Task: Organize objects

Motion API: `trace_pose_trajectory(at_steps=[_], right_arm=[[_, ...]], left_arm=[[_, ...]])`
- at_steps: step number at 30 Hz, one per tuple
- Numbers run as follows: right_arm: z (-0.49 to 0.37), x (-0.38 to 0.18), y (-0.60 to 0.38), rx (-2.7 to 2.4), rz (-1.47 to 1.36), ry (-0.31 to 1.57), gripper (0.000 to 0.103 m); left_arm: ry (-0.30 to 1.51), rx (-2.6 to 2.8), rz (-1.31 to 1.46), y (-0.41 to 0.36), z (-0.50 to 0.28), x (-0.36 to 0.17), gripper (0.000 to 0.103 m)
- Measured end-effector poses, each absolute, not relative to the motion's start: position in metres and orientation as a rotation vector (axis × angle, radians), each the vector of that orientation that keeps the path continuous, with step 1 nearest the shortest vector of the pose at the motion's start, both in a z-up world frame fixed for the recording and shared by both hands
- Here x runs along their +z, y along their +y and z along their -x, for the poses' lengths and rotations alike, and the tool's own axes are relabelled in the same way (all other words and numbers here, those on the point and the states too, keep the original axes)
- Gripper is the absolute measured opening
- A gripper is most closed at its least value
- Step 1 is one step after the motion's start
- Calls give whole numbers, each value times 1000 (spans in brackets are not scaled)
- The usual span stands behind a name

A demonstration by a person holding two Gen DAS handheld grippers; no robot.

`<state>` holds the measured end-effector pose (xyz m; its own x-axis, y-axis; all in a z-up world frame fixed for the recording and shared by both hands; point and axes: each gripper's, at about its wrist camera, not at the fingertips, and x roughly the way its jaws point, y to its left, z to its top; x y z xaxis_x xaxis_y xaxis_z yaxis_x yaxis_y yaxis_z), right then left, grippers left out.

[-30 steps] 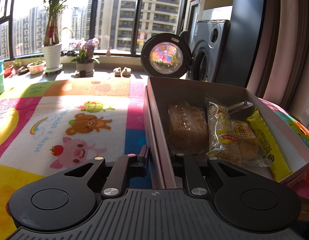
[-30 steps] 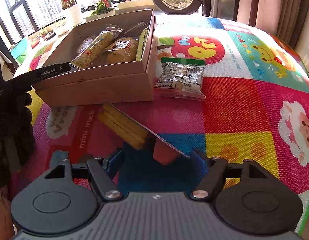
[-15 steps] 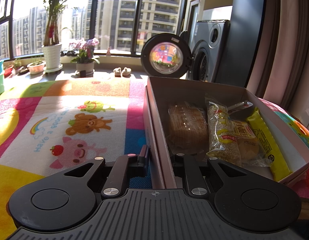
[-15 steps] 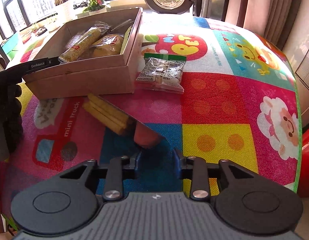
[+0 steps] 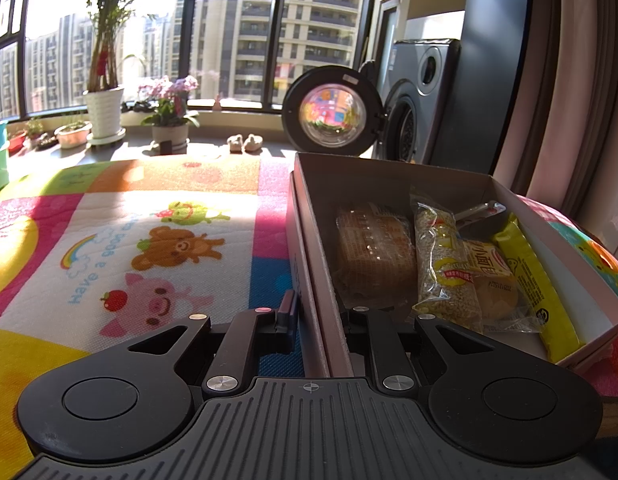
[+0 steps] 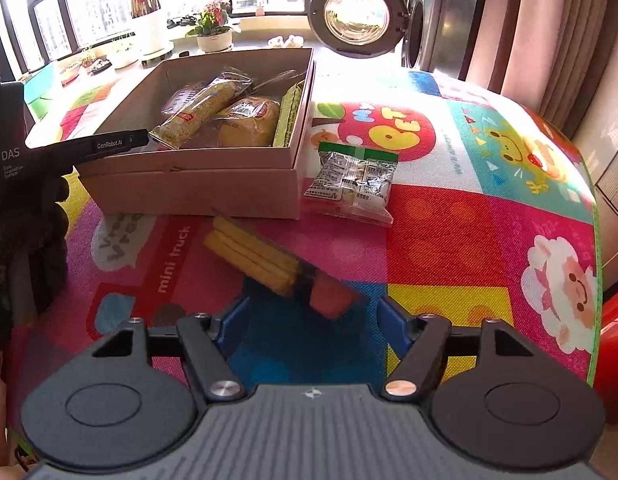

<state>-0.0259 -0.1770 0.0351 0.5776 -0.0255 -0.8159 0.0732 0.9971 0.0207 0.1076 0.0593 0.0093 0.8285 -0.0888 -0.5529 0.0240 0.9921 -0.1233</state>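
Nearest, right gripper [image 6: 311, 322]: fingers spread open, empty, with the yellow wafer pack [image 6: 255, 258] lying on the play mat [image 6: 469, 216] just ahead of the gap, untouched. Beyond it, green-topped snack bag [image 6: 355, 182], also loose on the mat, beside the cardboard box [image 6: 189, 188]. Left gripper [image 5: 319, 318]: fingers closed on the box's near wall, steadying it. Inside the box: bread, grain bar, bun, yellow packet already stowed. Judged remaining: two packs to load.
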Motion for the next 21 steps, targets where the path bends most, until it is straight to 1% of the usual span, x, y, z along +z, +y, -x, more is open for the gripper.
trace_pose_trajectory(at_steps=[5,8,12,17,21], right_arm=[[17,29,-181,-57,-103,962,75],[7,29,-176,-51,-70,966,75],[13,38,-162,103,-97,1002,76],[24,52,-144,144,-38,949,76],[15,48,-146,121,-12,946,76]], left_arm=[[591,-60,113,59,-108,9,17],[591,-60,113,59,-108,9,17],[592,-60,112,59,-108,9,17],[592,-60,112,59,-108,9,17],[592,-60,112,59,-108,9,17]])
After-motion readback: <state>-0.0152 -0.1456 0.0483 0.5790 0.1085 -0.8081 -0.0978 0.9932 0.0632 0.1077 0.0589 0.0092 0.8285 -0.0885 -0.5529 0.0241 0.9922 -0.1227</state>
